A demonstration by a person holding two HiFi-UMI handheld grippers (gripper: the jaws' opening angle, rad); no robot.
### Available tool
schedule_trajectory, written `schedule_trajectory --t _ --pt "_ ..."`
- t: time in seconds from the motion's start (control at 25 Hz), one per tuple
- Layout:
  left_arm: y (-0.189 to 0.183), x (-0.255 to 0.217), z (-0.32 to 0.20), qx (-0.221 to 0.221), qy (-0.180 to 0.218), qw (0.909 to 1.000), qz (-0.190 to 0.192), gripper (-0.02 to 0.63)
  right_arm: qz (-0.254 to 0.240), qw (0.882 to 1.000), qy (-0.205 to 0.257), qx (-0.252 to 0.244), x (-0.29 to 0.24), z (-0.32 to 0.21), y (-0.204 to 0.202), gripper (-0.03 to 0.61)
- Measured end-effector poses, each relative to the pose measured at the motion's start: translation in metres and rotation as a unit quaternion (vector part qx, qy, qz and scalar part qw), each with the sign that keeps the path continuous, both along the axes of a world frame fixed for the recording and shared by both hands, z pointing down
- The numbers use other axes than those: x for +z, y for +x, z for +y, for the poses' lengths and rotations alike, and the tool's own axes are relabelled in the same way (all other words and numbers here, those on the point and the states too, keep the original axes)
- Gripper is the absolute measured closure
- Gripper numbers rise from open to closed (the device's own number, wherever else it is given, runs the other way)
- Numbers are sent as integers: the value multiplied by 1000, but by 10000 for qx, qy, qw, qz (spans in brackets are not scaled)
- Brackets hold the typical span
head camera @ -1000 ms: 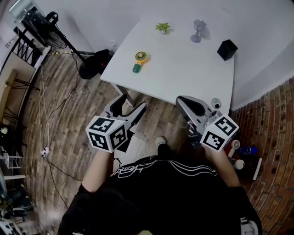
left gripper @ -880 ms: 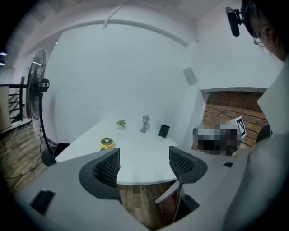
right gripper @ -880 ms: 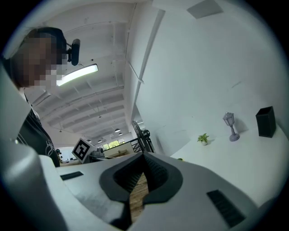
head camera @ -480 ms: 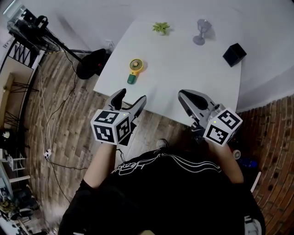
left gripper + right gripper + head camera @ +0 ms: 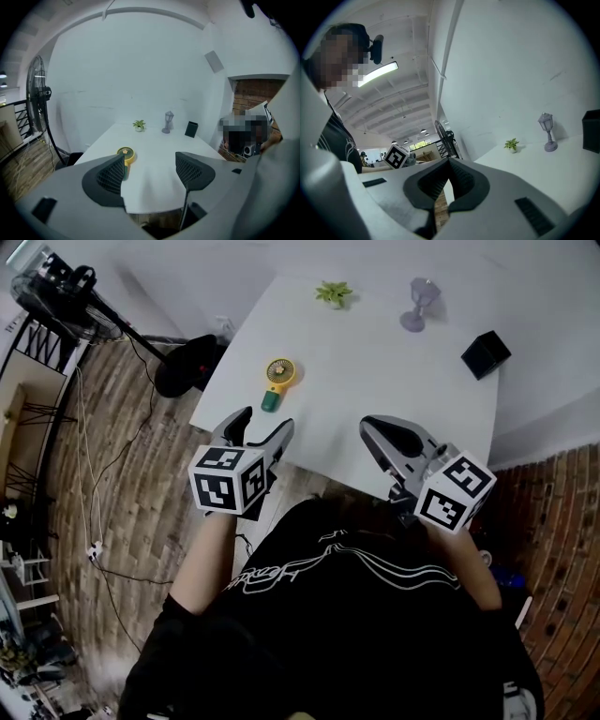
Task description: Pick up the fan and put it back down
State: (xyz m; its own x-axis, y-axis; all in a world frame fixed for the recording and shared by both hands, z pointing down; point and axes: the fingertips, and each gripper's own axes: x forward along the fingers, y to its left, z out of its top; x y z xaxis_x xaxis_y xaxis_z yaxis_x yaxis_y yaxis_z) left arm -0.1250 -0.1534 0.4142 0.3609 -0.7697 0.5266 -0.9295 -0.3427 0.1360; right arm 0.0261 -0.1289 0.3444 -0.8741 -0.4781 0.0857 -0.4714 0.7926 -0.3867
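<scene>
Over the near edge of the white table (image 5: 375,371), the head view showed both grippers hovering. The left gripper (image 5: 261,430) was by the near-left corner, its jaws spread with nothing between them. The right gripper (image 5: 373,430) was further along that edge, its jaws drawn together. The handheld fan (image 5: 277,381), with a yellow head and green handle, lay flat near the left edge, just beyond the left gripper and apart from it. A small plant (image 5: 334,293) and a grey lamp figure (image 5: 419,304) stood along the far edge, and a black box (image 5: 486,354) sat by the right edge.

From the left gripper view, the left gripper (image 5: 150,164) was parted and empty. The handheld fan (image 5: 125,153) showed beside its left jaw, out on the table (image 5: 150,143).

From the right gripper view, the right gripper (image 5: 449,164) had its tips meeting, holding nothing. The plant (image 5: 511,145) and lamp figure (image 5: 547,131) stood beyond it.
</scene>
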Motion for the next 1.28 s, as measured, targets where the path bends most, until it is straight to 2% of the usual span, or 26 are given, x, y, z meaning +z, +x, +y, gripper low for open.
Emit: schedule_trajectory --t 0.24,0.72,1.28 --pt "-14 16 -22 -57 -90 9996 -271 273 73 10000 -33 -33 4 -12 -11 578" --pt "-30 81 -71 -54 -799 9956 -494 273 92 9995 -303 36 17 -65 -24 578" --pt "-39 147 -110 100 -1254 9874 -961 273 118 9978 -599 275 35 -98 -18 578"
